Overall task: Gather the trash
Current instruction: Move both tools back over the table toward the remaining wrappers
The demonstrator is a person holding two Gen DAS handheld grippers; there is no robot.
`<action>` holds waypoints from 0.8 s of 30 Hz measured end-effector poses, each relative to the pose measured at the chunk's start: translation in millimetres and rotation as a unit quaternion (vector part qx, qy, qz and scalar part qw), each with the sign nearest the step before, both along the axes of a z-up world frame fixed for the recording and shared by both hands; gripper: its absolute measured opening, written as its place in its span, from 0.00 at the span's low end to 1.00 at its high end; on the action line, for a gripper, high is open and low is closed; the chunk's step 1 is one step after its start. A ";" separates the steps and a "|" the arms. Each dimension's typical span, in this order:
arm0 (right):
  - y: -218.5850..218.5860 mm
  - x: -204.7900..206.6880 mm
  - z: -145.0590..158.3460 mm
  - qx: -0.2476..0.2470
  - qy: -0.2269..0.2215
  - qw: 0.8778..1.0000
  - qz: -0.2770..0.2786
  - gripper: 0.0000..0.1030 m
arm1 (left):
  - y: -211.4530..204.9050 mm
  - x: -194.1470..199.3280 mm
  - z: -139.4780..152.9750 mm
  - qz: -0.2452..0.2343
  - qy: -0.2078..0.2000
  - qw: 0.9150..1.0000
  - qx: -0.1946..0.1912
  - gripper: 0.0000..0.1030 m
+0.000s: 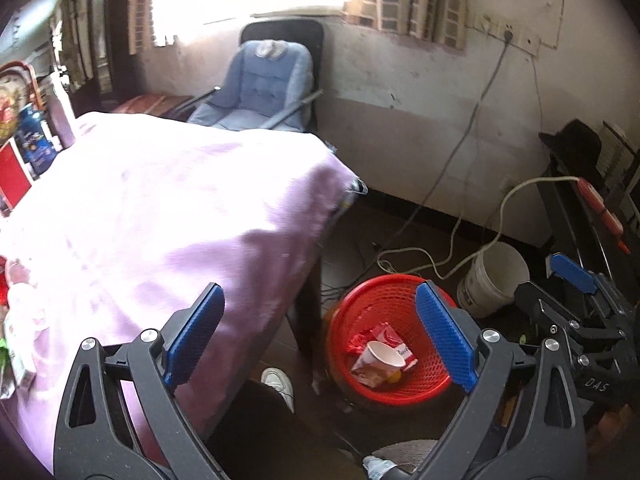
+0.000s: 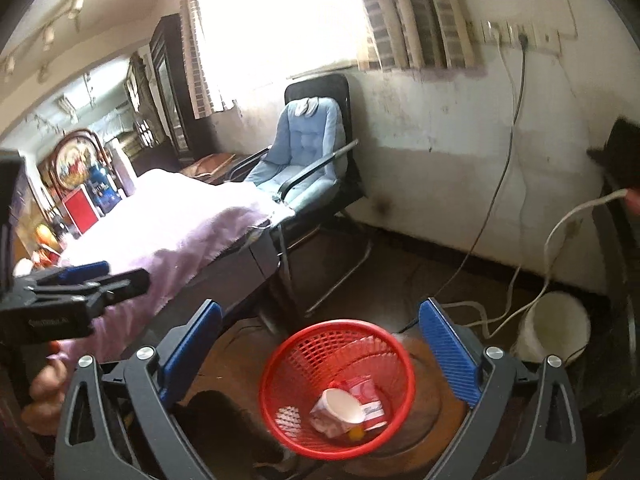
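Observation:
A red mesh basket [image 1: 404,300] stands on the floor by the table corner; it also shows in the right wrist view [image 2: 288,420]. Inside lie a white paper cup [image 1: 384,354] [image 2: 340,402], a red and white wrapper [image 1: 390,334] [image 2: 370,394] and a small yellow bit. My left gripper [image 1: 320,338] is open and empty, over the table edge and the basket. My right gripper [image 2: 320,354] is open and empty, above the basket. The right gripper also shows at the right edge of the left wrist view [image 1: 576,280]. The left gripper shows at the left of the right wrist view [image 2: 80,280].
A table under a lilac cloth [image 1: 160,220] [image 2: 180,216] fills the left. Wrappers lie at its left edge [image 1: 16,340]. A blue padded chair [image 1: 260,88] [image 2: 304,152] stands behind it. A white bucket [image 1: 492,280] [image 2: 556,328] and cables [image 1: 440,256] lie by the wall.

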State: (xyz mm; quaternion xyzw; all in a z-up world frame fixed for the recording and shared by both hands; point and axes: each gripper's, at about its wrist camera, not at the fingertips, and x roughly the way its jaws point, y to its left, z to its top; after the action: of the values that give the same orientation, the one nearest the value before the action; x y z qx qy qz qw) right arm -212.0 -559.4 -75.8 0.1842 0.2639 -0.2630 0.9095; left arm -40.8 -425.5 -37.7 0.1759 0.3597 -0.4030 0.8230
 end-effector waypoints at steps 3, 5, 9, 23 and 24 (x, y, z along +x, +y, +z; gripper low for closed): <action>18.2 2.6 12.7 -0.053 0.014 0.998 -0.008 0.94 | 19.8 3.1 8.9 0.020 -0.014 1.000 -0.010 0.91; 31.0 5.0 21.1 -0.085 0.019 0.996 -0.006 0.94 | 34.8 5.6 15.4 0.039 -0.024 0.999 -0.018 0.93; 48.4 11.1 28.8 -0.068 0.007 0.996 0.050 0.94 | 65.9 8.8 26.9 0.078 -0.059 0.995 -0.024 0.93; 116.4 33.6 42.3 -0.073 -0.006 0.991 0.111 0.94 | 253.5 75.5 36.7 0.263 -0.058 0.963 -0.019 0.93; 123.2 37.5 41.3 -0.073 -0.002 0.990 0.120 0.94 | 270.7 79.5 37.1 0.279 -0.058 0.958 -0.019 0.93</action>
State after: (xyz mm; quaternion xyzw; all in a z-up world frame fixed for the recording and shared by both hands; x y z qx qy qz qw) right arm -174.4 -436.2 -34.5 0.0845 0.2619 -0.1699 0.9463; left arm 38.7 -154.8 -0.7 0.0759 0.3387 -0.1528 0.9253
